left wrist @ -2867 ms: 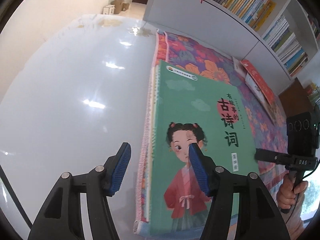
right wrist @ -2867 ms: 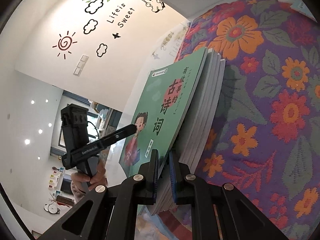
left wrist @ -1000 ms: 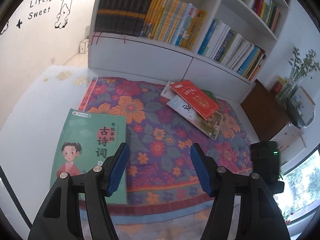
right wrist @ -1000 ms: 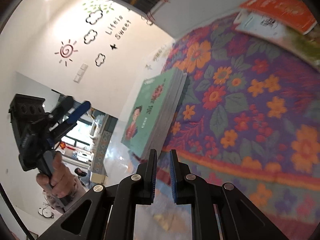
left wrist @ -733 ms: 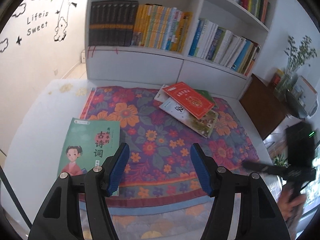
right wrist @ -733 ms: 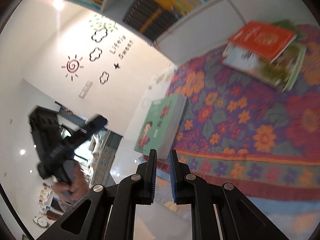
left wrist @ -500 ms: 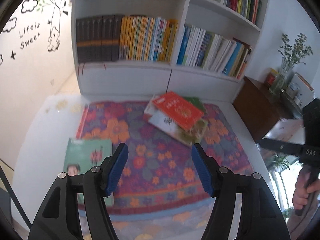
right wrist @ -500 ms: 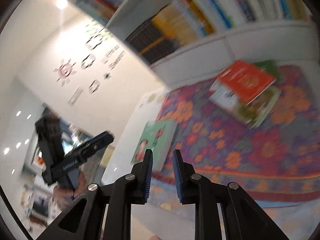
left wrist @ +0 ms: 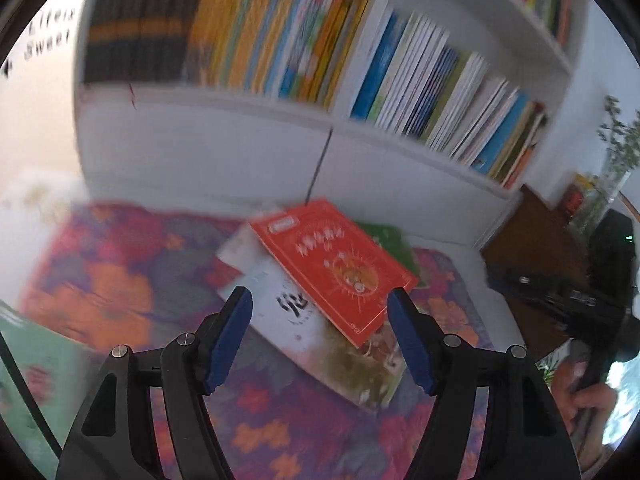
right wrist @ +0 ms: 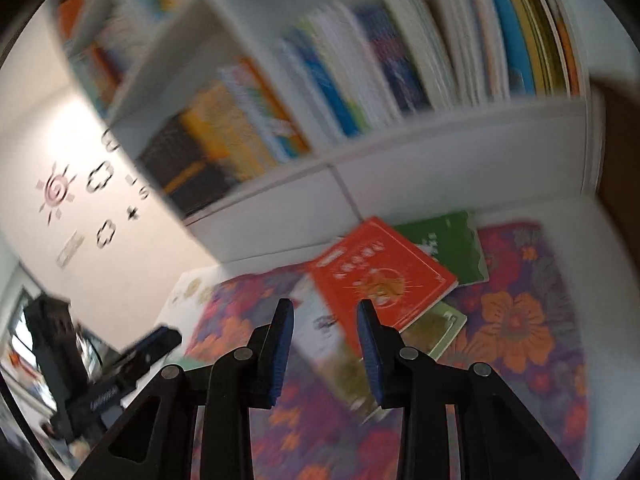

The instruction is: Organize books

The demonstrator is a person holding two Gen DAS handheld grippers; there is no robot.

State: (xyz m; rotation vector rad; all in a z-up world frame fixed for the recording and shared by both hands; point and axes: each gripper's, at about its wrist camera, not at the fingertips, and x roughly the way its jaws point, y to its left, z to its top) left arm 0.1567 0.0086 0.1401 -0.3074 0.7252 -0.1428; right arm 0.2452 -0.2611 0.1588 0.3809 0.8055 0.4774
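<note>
Books lie mid-frame in a skewed pile on the floral mat, red book (left wrist: 334, 264) topmost. Both tools are empty: left tool (left wrist: 320, 336) wide, right tool (right wrist: 326, 346) just been opening. Take the red book's overhanging corner.

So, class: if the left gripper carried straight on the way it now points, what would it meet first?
Most likely the red paperback book topping the loose pile on the floral rug; left gripper open and empty. Blur leaves depth uncertain.
</note>
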